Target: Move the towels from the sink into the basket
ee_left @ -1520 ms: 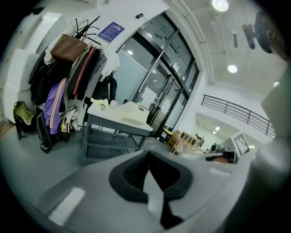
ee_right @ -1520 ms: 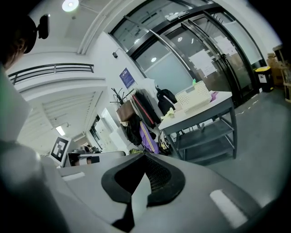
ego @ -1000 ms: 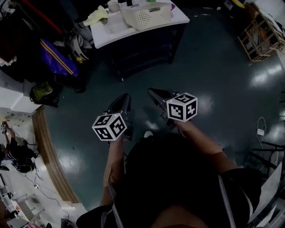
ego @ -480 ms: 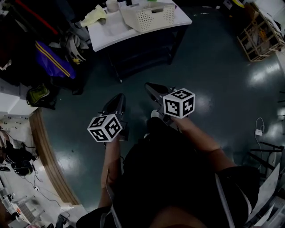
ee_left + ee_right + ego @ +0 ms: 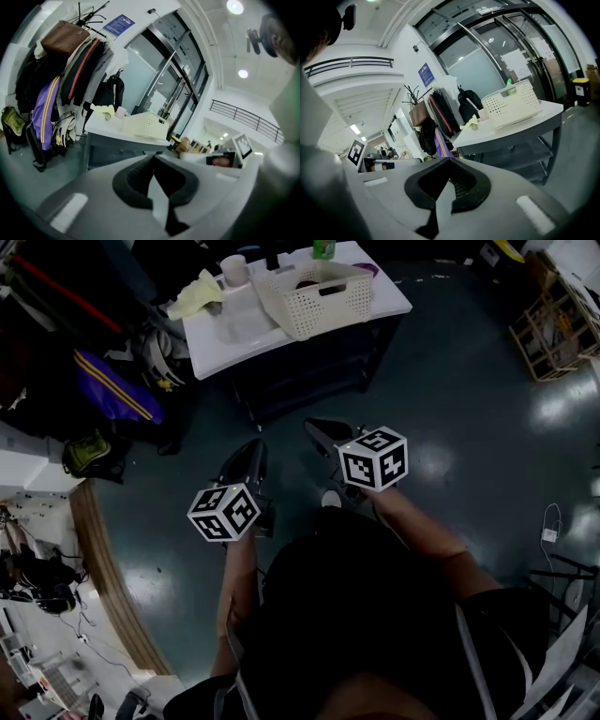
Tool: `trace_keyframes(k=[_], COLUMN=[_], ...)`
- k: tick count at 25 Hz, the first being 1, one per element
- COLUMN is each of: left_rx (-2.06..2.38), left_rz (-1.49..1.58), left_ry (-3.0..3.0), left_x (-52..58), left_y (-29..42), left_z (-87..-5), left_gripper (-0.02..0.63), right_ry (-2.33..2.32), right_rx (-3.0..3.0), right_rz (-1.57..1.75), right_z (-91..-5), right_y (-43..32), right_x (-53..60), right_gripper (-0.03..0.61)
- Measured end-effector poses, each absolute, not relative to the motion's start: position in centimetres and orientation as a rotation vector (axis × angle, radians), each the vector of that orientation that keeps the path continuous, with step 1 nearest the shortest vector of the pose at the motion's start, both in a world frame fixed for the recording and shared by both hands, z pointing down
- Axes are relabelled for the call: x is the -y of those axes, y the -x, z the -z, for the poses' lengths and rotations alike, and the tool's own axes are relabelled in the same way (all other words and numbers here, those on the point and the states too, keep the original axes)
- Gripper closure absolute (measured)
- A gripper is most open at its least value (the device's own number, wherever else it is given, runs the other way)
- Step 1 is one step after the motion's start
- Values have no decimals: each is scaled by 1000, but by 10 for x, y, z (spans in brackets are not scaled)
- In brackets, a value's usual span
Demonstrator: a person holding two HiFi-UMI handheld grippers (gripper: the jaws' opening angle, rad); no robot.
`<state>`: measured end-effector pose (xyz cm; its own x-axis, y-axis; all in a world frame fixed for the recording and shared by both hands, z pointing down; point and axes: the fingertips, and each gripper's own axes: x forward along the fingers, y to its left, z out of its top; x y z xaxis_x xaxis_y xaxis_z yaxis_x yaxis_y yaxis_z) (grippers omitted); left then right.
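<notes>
The dark glossy floor [image 5: 469,381] fills most of the head view, and the white table [image 5: 392,298] stands along the upper middle of the frame, well apart from the person. To its left, in the upper left, bags and coats [image 5: 117,385] are heaped against the wall.

On the table's right half sits the white perforated basket [image 5: 323,307]. Left of it lies a pale shallow shape [image 5: 239,315] that may be the sink, though the view is too small to be sure. A yellow-green towel [image 5: 195,294] lies crumpled at the table's left end, beside a small cup [image 5: 234,268].

Below the table, in the frame's centre, the left gripper [image 5: 255,446] and the right gripper [image 5: 319,430] are held side by side and point toward it. Each gripper view shows its jaws clenched together with nothing between them.

The step in hand looks to be the approach, with no towel yet reached. To do it well, the person should stop square to the table's front edge, spread one gripper's jaws before lowering it, and bite into a raised fold of the cloth, not a flat part. The free gripper should stay clear of the cup, which would tip easily.
</notes>
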<state>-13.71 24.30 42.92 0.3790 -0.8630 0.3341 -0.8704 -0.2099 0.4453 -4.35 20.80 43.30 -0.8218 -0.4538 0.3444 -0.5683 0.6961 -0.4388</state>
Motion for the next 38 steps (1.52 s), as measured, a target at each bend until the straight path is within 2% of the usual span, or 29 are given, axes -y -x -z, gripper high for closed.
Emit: trace_keyframes(k=[17,38], left_rx=[1508,1581], left_rz=[-63,-55], left_ry=[-2112,-2079], left_x=[-167,-104], left_y=[93,140], left_z=[-433,-437], left_gripper=[609,609], right_ry=[-706,-706], right_rx=[2731,2737], right_rz=[-777,-735], right_z=[-436,-440], right_y=[32,65], right_x=[-140,-94], right_gripper=[581,581])
